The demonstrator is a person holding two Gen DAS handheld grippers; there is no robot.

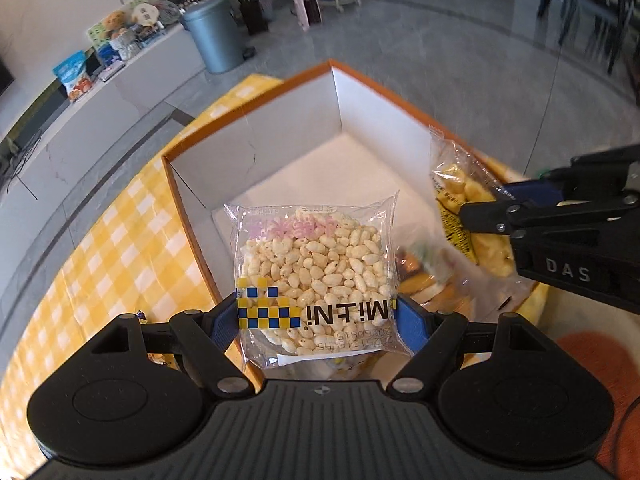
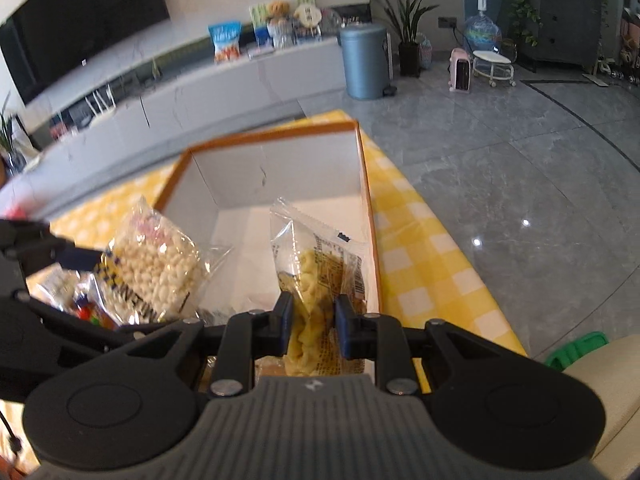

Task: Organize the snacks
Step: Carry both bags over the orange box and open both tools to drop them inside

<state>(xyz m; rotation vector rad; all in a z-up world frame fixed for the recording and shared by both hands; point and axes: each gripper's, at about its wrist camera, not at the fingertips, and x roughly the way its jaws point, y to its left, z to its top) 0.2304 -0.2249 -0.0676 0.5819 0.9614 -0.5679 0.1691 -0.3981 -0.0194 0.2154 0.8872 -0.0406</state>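
Observation:
My left gripper (image 1: 316, 316) is shut on a clear packet of puffed rice cake (image 1: 316, 268) and holds it above the open orange box (image 1: 256, 128) with white inner walls. The same rice cake packet (image 2: 156, 264) shows at the left of the right wrist view, still in the left gripper's jaws. My right gripper (image 2: 312, 324) is shut on a clear packet of yellow snack (image 2: 316, 280), also over the box (image 2: 276, 140). In the left wrist view that yellow packet (image 1: 452, 196) hangs at the right, over the box's right wall. Other wrapped snacks (image 1: 424, 276) lie in the box's near end.
The box stands on a table with a yellow checked cloth (image 1: 100, 264). Grey tiled floor (image 2: 500, 152) lies beyond the table edge. A grey bin (image 2: 366, 60) and a long white cabinet (image 2: 224, 80) with snack bags stand at the back.

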